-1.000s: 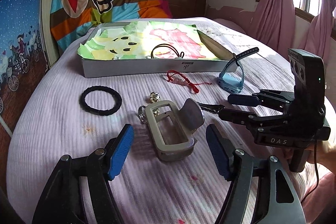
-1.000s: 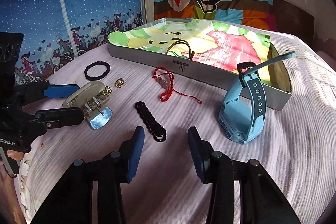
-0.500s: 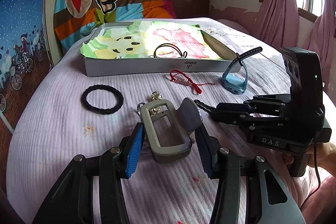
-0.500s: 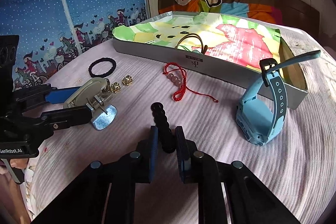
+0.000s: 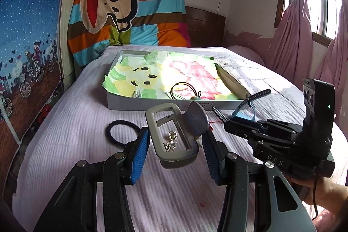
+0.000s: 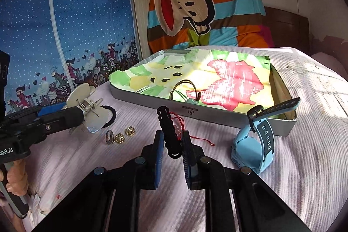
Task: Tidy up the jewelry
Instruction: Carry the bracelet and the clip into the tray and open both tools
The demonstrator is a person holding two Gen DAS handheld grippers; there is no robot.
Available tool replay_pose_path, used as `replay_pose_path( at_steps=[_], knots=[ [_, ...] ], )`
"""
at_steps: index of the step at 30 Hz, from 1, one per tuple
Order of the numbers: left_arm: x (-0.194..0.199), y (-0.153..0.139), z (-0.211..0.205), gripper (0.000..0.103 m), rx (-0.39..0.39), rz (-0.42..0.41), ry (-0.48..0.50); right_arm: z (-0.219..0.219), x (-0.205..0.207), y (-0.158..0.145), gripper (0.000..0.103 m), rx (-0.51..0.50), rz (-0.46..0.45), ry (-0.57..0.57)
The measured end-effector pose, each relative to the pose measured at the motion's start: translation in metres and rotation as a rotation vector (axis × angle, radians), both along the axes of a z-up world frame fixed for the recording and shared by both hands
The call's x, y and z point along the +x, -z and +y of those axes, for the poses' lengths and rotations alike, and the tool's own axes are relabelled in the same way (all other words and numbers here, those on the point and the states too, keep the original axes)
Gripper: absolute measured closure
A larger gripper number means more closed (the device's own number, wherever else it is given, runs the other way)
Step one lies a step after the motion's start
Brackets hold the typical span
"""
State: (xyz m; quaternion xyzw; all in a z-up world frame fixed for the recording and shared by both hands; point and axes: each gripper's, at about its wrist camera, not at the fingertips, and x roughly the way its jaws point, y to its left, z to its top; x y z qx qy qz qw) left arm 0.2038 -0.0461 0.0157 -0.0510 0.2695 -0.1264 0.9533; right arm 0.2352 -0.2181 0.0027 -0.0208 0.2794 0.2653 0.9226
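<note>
In the left wrist view my left gripper is shut on a grey rectangular hair clip, held tilted above the lilac bedspread. In the right wrist view my right gripper is shut on a black beaded strand, which stands up between the blue pads, off the bed. Beyond both lies the shallow grey tray lined with colourful paper, with a dark cord loop inside. A blue watch, a red string bracelet, two gold earrings, a ring and a black hair tie lie on the bed.
The tray sits across the middle of the bed, its front wall facing me. A wooden headboard and a striped cartoon blanket stand behind it. Pink curtains hang at the right. A hand holds the right gripper's handle.
Both grippers closed on their pieces and rose: the left took the grey clip off the bed, uncovering the earrings, and the right lifted the black strand.
</note>
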Motion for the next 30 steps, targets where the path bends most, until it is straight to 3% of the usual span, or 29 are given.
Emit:
replay_pose_path(
  at_steps=[3,8,18,24,28,30],
  knots=[
    [0.014,-0.017,0.004,0.06,-0.002,-0.02,-0.034,0.004,0.014,-0.007,0.087,0.053,-0.013,0.059],
    [0.053,-0.033,0.015,0.06,-0.015,-0.002,-0.077,0.011,0.037,-0.018,0.087,0.01,-0.048,0.097],
    [0.119,-0.022,0.027,0.06,-0.011,0.068,-0.124,0.007,0.085,-0.009,0.087,-0.063,-0.011,0.119],
    [0.139,-0.005,0.014,0.06,0.075,0.128,-0.111,0.018,0.095,-0.003,0.087,-0.197,0.029,0.077],
    [0.147,0.011,0.002,0.06,0.175,0.176,-0.095,0.02,0.099,0.001,0.087,-0.23,0.072,0.06],
    [0.151,0.018,0.0,0.06,0.189,0.204,-0.096,0.022,0.1,0.003,0.087,-0.24,0.082,0.055]
  ],
)
